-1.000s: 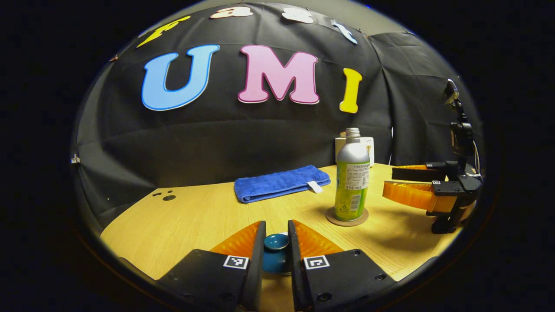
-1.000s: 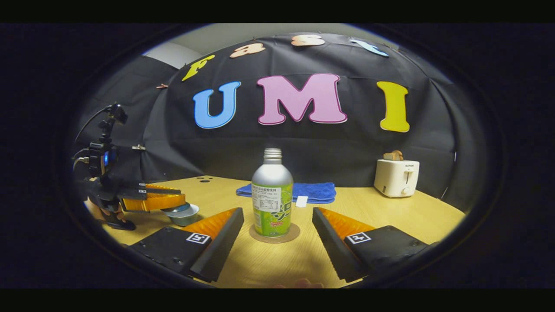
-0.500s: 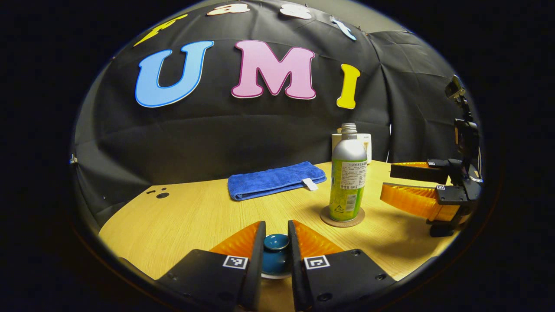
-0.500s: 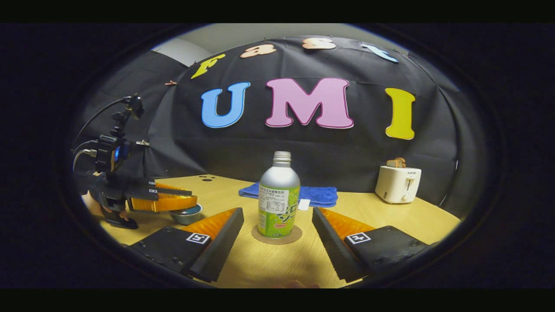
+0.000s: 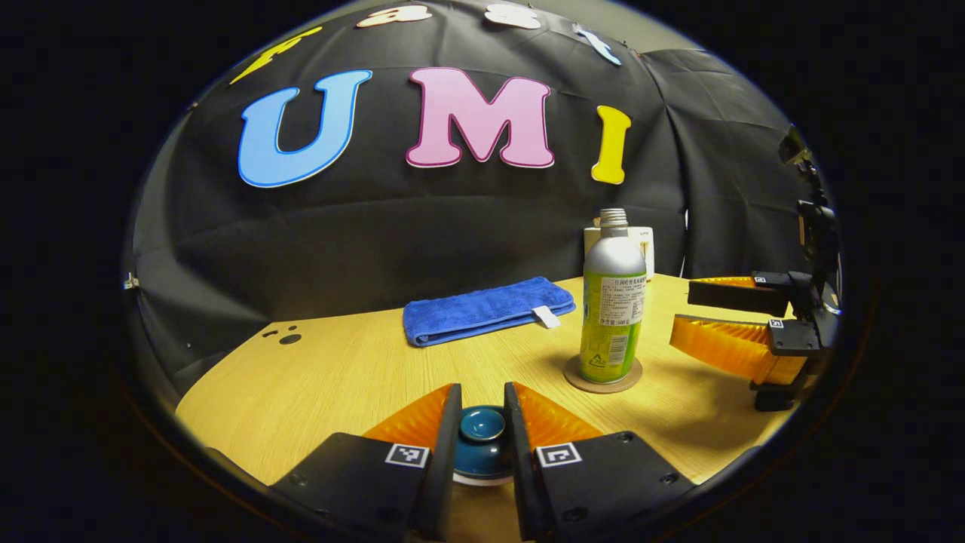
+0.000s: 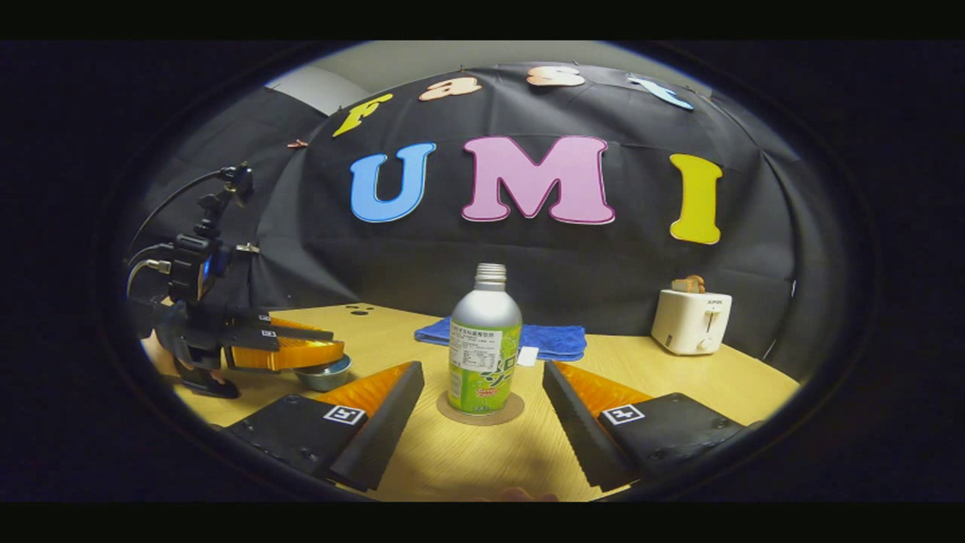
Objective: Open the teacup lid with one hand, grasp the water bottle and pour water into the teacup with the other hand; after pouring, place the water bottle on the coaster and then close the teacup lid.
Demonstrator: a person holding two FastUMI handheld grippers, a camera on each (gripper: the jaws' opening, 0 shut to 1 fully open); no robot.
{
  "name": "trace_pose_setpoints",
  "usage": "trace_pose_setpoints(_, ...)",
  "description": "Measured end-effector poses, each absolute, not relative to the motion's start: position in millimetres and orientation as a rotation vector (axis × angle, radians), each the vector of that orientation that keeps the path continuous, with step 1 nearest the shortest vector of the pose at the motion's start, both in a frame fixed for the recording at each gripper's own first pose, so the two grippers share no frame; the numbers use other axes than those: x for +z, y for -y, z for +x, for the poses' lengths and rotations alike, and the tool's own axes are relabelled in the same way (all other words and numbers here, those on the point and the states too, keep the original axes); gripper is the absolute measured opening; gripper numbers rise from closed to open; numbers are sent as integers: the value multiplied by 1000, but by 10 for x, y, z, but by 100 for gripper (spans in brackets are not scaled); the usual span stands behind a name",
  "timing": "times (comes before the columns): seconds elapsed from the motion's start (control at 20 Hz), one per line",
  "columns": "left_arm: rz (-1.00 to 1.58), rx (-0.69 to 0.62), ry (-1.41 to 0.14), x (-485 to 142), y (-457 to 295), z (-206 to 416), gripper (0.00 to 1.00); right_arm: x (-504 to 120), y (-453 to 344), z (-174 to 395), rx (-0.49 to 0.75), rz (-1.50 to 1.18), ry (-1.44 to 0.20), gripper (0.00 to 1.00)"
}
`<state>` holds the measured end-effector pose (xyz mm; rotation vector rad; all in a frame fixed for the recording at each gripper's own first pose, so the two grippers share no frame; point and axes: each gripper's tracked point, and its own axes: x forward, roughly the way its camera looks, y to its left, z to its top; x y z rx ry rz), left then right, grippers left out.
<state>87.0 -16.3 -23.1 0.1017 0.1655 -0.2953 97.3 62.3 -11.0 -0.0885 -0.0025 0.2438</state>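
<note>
My left gripper (image 5: 482, 389) is shut on the knob of the teal teacup lid (image 5: 482, 427), with a pale rim showing just under the lid. In the right gripper view the left gripper (image 6: 338, 344) holds that lid low over the teacup (image 6: 324, 375); whether lid and cup touch is unclear. A silver and green water bottle (image 5: 612, 317) stands upright and uncapped on a round cork coaster (image 5: 630, 377). My right gripper (image 6: 482, 369) is open, with the bottle (image 6: 485, 354) and coaster (image 6: 513, 412) a little ahead between its fingers, untouched. The right gripper (image 5: 682, 311) hovers right of the bottle.
A folded blue towel (image 5: 486, 309) lies at the back of the wooden table (image 5: 339, 377), behind the bottle. A white toaster (image 6: 690, 323) stands at the back right. Small holes (image 5: 289, 338) mark the tabletop at the far left.
The left gripper has brought the lid down over the cup, whose rim now shows beneath it. The right gripper has drawn back slightly from the bottle on the coaster.
</note>
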Motion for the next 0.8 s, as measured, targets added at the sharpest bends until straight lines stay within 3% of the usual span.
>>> trace_pose_setpoints(0.2,79,-244,-95,-105,77,759,40,-116,-611,960,242,-88,1,98)
trace_pose_setpoints(0.25,68,-220,-63,-60,30,715,50,-113,-609,959,240,-85,0,98)
trace_pose_setpoints(0.35,21,-190,-3,12,-15,600,58,-107,-591,958,236,-72,-3,98)
trace_pose_setpoints(0.6,1,-145,4,23,66,398,68,-127,-477,904,192,-6,-12,98)
trace_pose_setpoints(0.75,-4,-65,1,15,64,303,90,-111,-391,831,128,-5,-7,98)
trace_pose_setpoints(0.8,-4,-20,0,16,32,289,92,-113,-358,792,110,-5,-7,98)
